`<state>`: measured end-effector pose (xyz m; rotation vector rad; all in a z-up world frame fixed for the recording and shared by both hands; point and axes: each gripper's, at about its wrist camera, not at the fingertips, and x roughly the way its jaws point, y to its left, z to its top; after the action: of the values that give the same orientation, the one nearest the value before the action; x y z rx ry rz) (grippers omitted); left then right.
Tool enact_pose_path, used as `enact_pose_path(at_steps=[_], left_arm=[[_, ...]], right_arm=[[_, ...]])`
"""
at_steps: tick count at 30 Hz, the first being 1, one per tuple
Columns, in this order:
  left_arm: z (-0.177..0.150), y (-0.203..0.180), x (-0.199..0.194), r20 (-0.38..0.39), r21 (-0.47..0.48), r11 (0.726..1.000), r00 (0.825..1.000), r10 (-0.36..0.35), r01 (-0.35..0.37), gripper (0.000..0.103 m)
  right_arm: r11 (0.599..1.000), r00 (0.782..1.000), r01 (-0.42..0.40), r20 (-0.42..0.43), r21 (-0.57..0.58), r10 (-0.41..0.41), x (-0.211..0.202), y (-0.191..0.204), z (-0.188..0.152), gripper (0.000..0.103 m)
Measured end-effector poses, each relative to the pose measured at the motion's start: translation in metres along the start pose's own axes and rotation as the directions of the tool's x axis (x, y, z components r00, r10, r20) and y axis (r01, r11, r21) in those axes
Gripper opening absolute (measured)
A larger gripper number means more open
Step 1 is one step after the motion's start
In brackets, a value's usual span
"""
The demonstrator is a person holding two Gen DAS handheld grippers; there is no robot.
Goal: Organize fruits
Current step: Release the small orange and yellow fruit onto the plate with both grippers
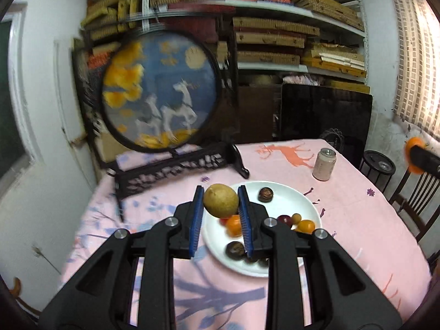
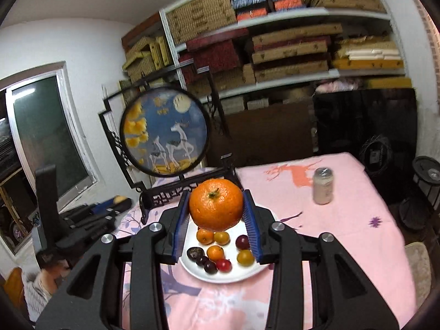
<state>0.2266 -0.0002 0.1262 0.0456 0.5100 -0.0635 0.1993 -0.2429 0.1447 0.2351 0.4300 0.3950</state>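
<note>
Left gripper [image 1: 221,200] clamps a matte, egg-shaped yellow-green fruit [image 1: 220,200]; right gripper [image 2: 216,205] clamps a dimpled round orange [image 2: 216,205] over the glossy white plate [image 2: 228,276]

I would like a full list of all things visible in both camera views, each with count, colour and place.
large orange: one, orange, held above the plate
brownish-yellow fruit: one, held above the plate
plate: one, white, on the tablecloth
small fruits: about nine, orange, yellow, red and dark, on the plate
can: one, pale, upright on the tablecloth, far right
tablecloth: one, pink with deer print, over the table
round deer picture: one, blue and yellow, in a black stand, far left
shelves: stacked flat boxes, behind the table
left hand-held gripper: black with blue pads, shut on the brownish-yellow fruit
right hand-held gripper: same colours, shut on the large orange
</note>
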Motion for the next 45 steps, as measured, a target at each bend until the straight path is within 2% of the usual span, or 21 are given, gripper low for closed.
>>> enact_pose_path(at_steps=[4,8,11,16,26,29,31,32,33,35,37,42,44,45], left_arm=[[-0.008,-0.013,0.065,-0.084,-0.019,0.999,0.996,-0.028,0.026,0.025],[-0.020,-0.032,0.133,-0.181,-0.019,0.998,0.982,-0.062,0.059,0.025],[-0.026,-0.040,0.170,-0.241,-0.027,0.997,0.967,-0.076,0.071,0.025],[-0.034,-0.055,0.216,-0.309,-0.005,0.997,0.948,-0.072,0.074,0.025],[-0.043,-0.066,0.238,-0.354,0.019,0.996,0.932,-0.076,0.088,0.025],[-0.045,-0.061,0.245,-0.378,-0.017,0.995,0.921,-0.099,0.100,0.025],[-0.044,-0.061,0.243,-0.366,-0.007,0.996,0.926,-0.088,0.092,0.025],[-0.044,-0.061,0.242,-0.362,-0.002,0.997,0.929,-0.076,0.081,0.028],[-0.044,-0.061,0.242,-0.360,0.001,0.998,0.931,-0.061,0.066,0.040],[-0.042,-0.057,0.238,-0.340,-0.009,0.999,0.939,-0.048,0.048,0.058],[-0.038,-0.053,0.233,-0.323,-0.020,0.999,0.945,-0.052,0.048,0.061],[-0.028,-0.046,0.218,-0.283,-0.037,0.998,0.957,-0.056,0.047,0.071],[-0.022,-0.045,0.206,-0.249,-0.022,0.999,0.968,-0.038,0.033,0.073],[-0.019,-0.045,0.201,-0.230,-0.018,0.999,0.973,-0.031,0.027,0.077]], right_arm=[[1.000,0.995,0.006,-0.096,0.023,-0.004,0.072,-0.011,-0.005,0.038],[0.997,0.977,0.040,-0.210,0.066,-0.025,0.149,-0.032,-0.021,0.038],[0.993,0.956,0.067,-0.292,0.094,-0.037,0.189,-0.052,-0.041,0.038],[0.990,0.934,0.110,-0.350,0.086,-0.073,0.218,-0.070,-0.060,0.038],[0.984,0.919,0.148,-0.380,0.098,-0.101,0.232,-0.085,-0.069,0.038],[0.982,0.913,0.155,-0.396,0.112,-0.099,0.236,-0.088,-0.074,0.038],[0.982,0.911,0.152,-0.402,0.113,-0.094,0.237,-0.088,-0.075,0.039],[0.982,0.909,0.152,-0.406,0.116,-0.092,0.238,-0.088,-0.075,0.039],[0.981,0.908,0.155,-0.409,0.119,-0.094,0.238,-0.089,-0.075,0.039],[0.980,0.908,0.163,-0.406,0.115,-0.104,0.236,-0.090,-0.073,0.040],[0.982,0.915,0.153,-0.391,0.111,-0.098,0.233,-0.088,-0.071,0.046],[0.985,0.938,0.122,-0.338,0.118,-0.076,0.217,-0.080,-0.059,0.049],[0.988,0.949,0.107,-0.308,0.112,-0.068,0.207,-0.075,-0.052,0.049],[0.989,0.954,0.097,-0.292,0.109,-0.061,0.201,-0.071,-0.048,0.051]])
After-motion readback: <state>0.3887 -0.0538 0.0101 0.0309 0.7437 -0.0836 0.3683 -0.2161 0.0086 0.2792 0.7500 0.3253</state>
